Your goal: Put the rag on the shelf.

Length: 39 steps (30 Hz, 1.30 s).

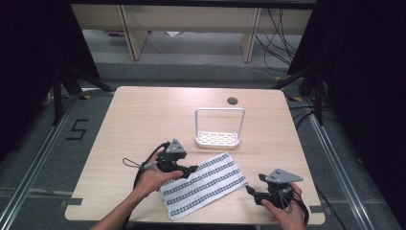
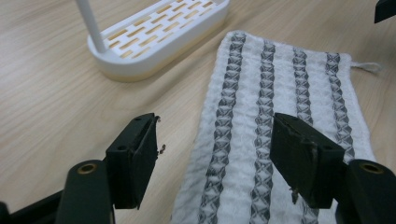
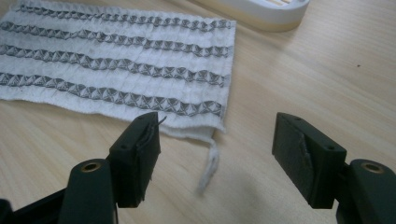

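A white towel with grey patterned stripes lies flat near the table's front edge. My left gripper is open at the towel's left end; in the left gripper view its jaws straddle the towel's long edge, just above the cloth. My right gripper is open just off the towel's right corner; in the right gripper view the towel lies ahead and its hanging loop sits between the jaws. A white slotted rack with a tall hoop handle stands behind the towel.
The light wooden table has a round cable hole at the back. The rack's base lies close ahead of the left gripper. Bare wood spreads to the left and right of the towel.
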Each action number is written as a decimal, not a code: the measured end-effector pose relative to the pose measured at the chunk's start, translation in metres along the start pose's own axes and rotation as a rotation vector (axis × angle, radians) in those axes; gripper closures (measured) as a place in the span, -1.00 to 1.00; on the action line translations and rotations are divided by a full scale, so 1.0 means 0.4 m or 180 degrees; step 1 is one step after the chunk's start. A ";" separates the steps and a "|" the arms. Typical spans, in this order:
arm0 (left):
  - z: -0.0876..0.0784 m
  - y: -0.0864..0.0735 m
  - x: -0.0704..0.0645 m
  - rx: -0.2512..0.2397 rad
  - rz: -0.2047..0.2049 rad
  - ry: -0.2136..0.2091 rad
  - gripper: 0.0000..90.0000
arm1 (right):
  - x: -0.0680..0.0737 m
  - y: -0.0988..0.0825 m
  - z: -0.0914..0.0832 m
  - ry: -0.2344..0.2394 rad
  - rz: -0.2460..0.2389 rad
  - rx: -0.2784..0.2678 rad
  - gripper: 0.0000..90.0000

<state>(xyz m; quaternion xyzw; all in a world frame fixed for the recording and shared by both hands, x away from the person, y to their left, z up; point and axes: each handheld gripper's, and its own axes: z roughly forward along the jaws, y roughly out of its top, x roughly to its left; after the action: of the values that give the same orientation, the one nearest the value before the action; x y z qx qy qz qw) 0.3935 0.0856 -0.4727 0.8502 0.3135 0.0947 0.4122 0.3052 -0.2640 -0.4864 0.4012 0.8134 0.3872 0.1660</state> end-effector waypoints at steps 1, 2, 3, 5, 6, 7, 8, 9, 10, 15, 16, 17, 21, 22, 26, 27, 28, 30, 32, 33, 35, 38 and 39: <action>0.010 0.008 -0.003 0.0009 0.0025 -0.0018 -0.30 | 0.002 0.001 0.005 0.0035 0.0025 0.0028 -0.25; 0.019 0.014 -0.005 0.0006 0.0005 -0.0070 -0.29 | 0.002 0.003 0.010 0.0029 -0.0027 0.0018 -0.24; 0.027 0.019 -0.007 0.0018 0.0011 -0.0109 -0.29 | 0.004 0.005 0.013 0.0025 -0.0034 0.0047 -0.23; 0.048 0.030 -0.015 0.0016 0.0019 -0.0116 -0.29 | 0.008 0.009 0.021 0.0053 -0.0030 0.0067 -0.22; 0.058 0.036 -0.017 0.0036 0.0033 -0.0135 -0.28 | 0.009 0.011 0.024 0.0055 -0.0049 0.0079 -0.21; 0.071 0.043 -0.018 0.0071 0.0058 -0.0171 -0.28 | 0.010 0.013 0.028 0.0040 -0.0067 0.0074 -0.21; 0.078 0.048 -0.020 0.0082 0.0074 -0.0193 -0.27 | 0.010 0.015 0.036 0.0037 -0.0084 0.0091 -0.19; 0.087 0.055 -0.024 0.0102 0.0109 -0.0180 -0.26 | 0.010 0.016 0.038 0.0023 -0.0077 0.0129 -0.18; 0.096 0.062 -0.026 0.0127 0.0151 -0.0187 -0.26 | 0.010 0.016 0.038 0.0023 -0.0077 0.0129 -0.18; 0.136 0.093 -0.037 0.0223 0.0261 -0.0147 -0.25 | 0.007 0.018 0.051 0.0007 -0.0105 0.0152 -0.15; 0.145 0.098 -0.037 0.0216 0.0267 -0.0149 -0.24 | 0.006 0.018 0.053 -0.0003 -0.0119 0.0161 -0.14; 0.152 0.103 -0.037 0.0242 0.0278 -0.0141 -0.22 | 0.008 0.020 0.054 0.0000 -0.0050 0.0186 -0.14; 0.184 0.115 -0.035 0.0289 0.0282 -0.0166 -0.20 | 0.008 0.020 0.057 -0.0031 -0.0055 0.0214 -0.11; 0.189 0.117 -0.034 0.0307 0.0291 -0.0167 -0.20 | 0.007 0.019 0.060 -0.0028 -0.0077 0.0206 -0.10; 0.212 0.122 -0.039 0.0291 0.0241 -0.0179 -0.18 | 0.007 0.020 0.068 -0.0022 -0.0122 0.0235 -0.08; 0.217 0.124 -0.037 0.0325 0.0281 -0.0202 -0.17 | 0.009 0.023 0.070 -0.0015 -0.0079 0.0261 -0.07; 0.223 0.125 -0.040 0.0319 0.0253 -0.0201 -0.15 | 0.008 0.023 0.074 -0.0017 -0.0117 0.0246 -0.07; 0.233 0.130 -0.043 0.0347 0.0293 -0.0180 -0.15 | 0.009 0.025 0.078 -0.0016 -0.0138 0.0275 -0.05; 0.241 0.137 -0.044 0.0381 0.0376 -0.0213 -0.15 | 0.009 0.027 0.084 -0.0017 -0.0151 0.0295 -0.04; 0.244 0.139 -0.048 0.0379 0.0361 -0.0202 -0.15 | 0.010 0.028 0.085 -0.0011 -0.0152 0.0307 -0.03; 0.255 0.145 -0.053 0.0379 0.0328 -0.0226 -0.15 | 0.011 0.029 0.087 -0.0004 -0.0134 0.0333 -0.02; 0.265 0.154 -0.053 0.0401 0.0359 -0.0246 -0.12 | 0.012 0.032 0.091 -0.0006 -0.0126 0.0341 0.00; 0.269 0.157 -0.053 0.0420 0.0366 -0.0246 -0.11 | 0.012 0.032 0.092 -0.0008 -0.0121 0.0344 0.00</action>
<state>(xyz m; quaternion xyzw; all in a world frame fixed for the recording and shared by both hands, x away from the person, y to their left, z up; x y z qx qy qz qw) 0.4504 -0.0257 -0.4922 0.8951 0.2536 0.0644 0.3610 0.3303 -0.2372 -0.5001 0.3946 0.8403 0.3390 0.1523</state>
